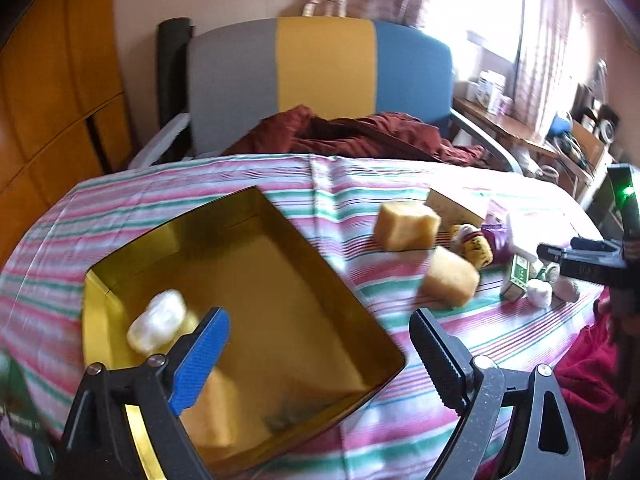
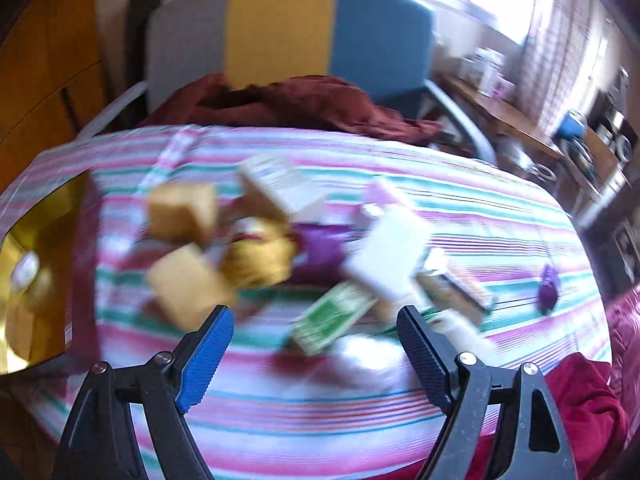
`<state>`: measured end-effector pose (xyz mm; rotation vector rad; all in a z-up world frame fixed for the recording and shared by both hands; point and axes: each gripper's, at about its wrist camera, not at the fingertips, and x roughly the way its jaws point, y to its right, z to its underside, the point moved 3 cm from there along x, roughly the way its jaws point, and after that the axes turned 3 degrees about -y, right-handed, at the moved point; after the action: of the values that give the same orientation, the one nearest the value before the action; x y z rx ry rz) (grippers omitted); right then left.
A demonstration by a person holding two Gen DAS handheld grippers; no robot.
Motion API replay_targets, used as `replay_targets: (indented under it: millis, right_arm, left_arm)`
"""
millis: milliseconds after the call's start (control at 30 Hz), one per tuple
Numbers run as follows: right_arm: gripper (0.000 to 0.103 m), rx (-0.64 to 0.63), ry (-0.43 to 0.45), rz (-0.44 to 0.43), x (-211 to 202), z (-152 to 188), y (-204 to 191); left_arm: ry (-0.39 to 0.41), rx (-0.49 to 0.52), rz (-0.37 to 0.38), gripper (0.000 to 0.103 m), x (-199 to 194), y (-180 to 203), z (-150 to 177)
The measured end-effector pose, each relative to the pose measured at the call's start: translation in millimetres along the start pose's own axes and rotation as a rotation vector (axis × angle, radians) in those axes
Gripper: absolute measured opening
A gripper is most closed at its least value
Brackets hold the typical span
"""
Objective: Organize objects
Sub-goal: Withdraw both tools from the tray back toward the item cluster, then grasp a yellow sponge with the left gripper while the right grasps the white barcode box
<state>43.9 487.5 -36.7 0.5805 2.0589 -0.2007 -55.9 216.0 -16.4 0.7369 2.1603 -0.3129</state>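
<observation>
The left gripper (image 1: 320, 344) was found with its jaws spread wide and nothing between them, positioned over the near corner of a gold tin box (image 1: 120, 280) in the lower left of the left wrist view. Inside the box, a white foam piece (image 1: 158, 320) was observed near the left wall, with a yellowish block below it partly hidden behind the blue finger (image 1: 200, 360). The box was noted resting on a striped cloth (image 1: 200, 184).

To the right of the box, two yellow sponge blocks (image 1: 408, 226) were recorded on the cloth, one just behind the other, near a cluster of small items. In the right wrist view, heavily blurred, the right gripper (image 2: 316, 344) was likewise seen wide open and empty, above the cloth at lower centre. Ahead of it, a green printed carton (image 2: 332, 320), a white box (image 2: 388, 256), a purple item (image 2: 320, 248) and a yellow plush toy (image 2: 256, 256) were noted clustered together at mid-frame; exact contact between them could not be determined. The gold box appeared at that view's left edge. A chair (image 1: 324, 68) with grey, yellow and blue panels was recorded beyond the table.
</observation>
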Motion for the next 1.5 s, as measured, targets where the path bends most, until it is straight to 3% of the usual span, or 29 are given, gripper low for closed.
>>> replay_targets:
  millis: [167, 267, 400, 567, 1000, 1067, 1100, 1133, 1333, 1500]
  right_arm:
    - [0.085, 0.061, 0.027, 0.012, 17.3, -13.2, 38.8]
    - [0.085, 0.116, 0.048, -0.031, 27.1, -13.5, 56.9]
    - [0.085, 0.185, 0.026, -0.077, 35.6, -11.8, 68.0]
    - [0.085, 0.207, 0.015, -0.122, 37.1, -11.4, 68.2]
    - [0.085, 0.160, 0.002, -0.142, 38.9, -11.2, 57.5]
    - [0.085, 0.158, 0.002, -0.139, 39.1, -11.1, 57.1]
    - [0.085, 0.156, 0.000, -0.138, 39.8, -11.3, 56.5]
    - [0.085, 0.153, -0.003, -0.137, 40.4, -11.2, 55.5]
    - [0.085, 0.122, 0.000, -0.159, 36.1, -17.3, 46.3]
    - [0.085, -0.022, 0.012, -0.188, 38.4, -47.2, 12.8]
  left_arm:
    - [-0.021, 0.036, 0.027, 0.095, 25.7, 30.3, -28.6]
    - [-0.040, 0.049, 0.027, 0.102, 44.1, 44.3, -44.4]
    - [-0.080, 0.066, 0.029, 0.103, 74.1, 61.3, -61.3]
    - [-0.155, 0.068, 0.008, 0.103, 119.4, 79.7, -78.7]
    - [-0.232, 0.047, -0.032, 0.103, 187.3, 102.7, -106.0]
    - [-0.251, 0.061, -0.027, 0.094, 196.6, 103.6, -102.3]
    - [-0.259, 0.055, 0.008, 0.080, 199.1, 103.0, -100.2]
    - [-0.266, 0.034, 0.064, 0.073, 199.1, 102.4, -98.0]
    - [-0.178, 0.015, 0.089, 0.071, 164.3, 90.6, -93.8]
    - [-0.123, -0.004, 0.131, 0.071, 125.0, 75.2, -88.0]
